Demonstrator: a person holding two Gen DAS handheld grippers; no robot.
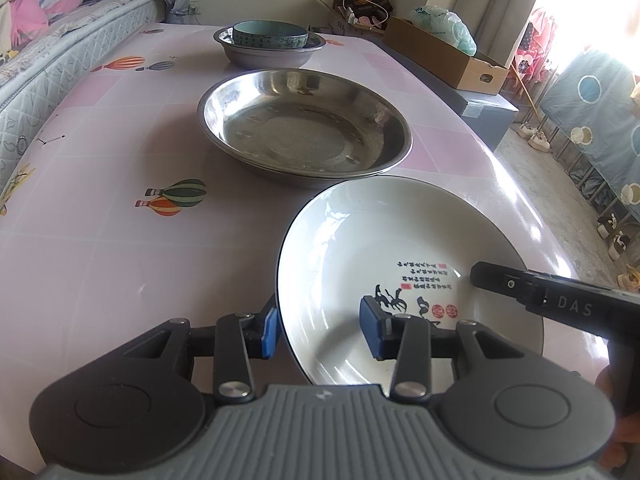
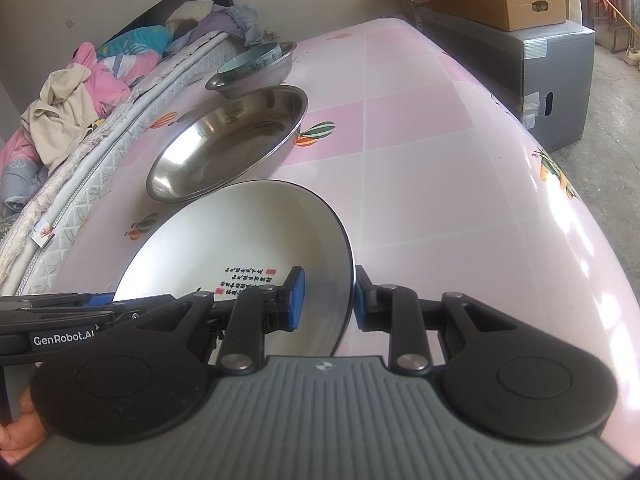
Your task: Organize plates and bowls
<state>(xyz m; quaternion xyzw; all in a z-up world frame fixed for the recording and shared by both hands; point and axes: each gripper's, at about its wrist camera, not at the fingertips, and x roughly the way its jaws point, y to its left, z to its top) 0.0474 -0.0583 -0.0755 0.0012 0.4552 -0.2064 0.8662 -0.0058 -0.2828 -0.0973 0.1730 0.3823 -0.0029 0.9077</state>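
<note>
Left tongs (image 1: 322, 330) and right tongs (image 2: 329, 299), two in all, each straddle the rim of one white plate (image 1: 380, 248), jaws apart, pads not clearly pressing. Plate sits tilted on the pink table (image 1: 120, 260). Beyond it: one steel dish (image 1: 304, 128), then one steel bowl (image 1: 264, 56) holding one teal bowl (image 1: 270, 36).

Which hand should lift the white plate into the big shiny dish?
Probably both. The left gripper and right gripper each straddle the white plate rim, jaws open. The left looks straight at the steel dish, so it could lead.
</note>
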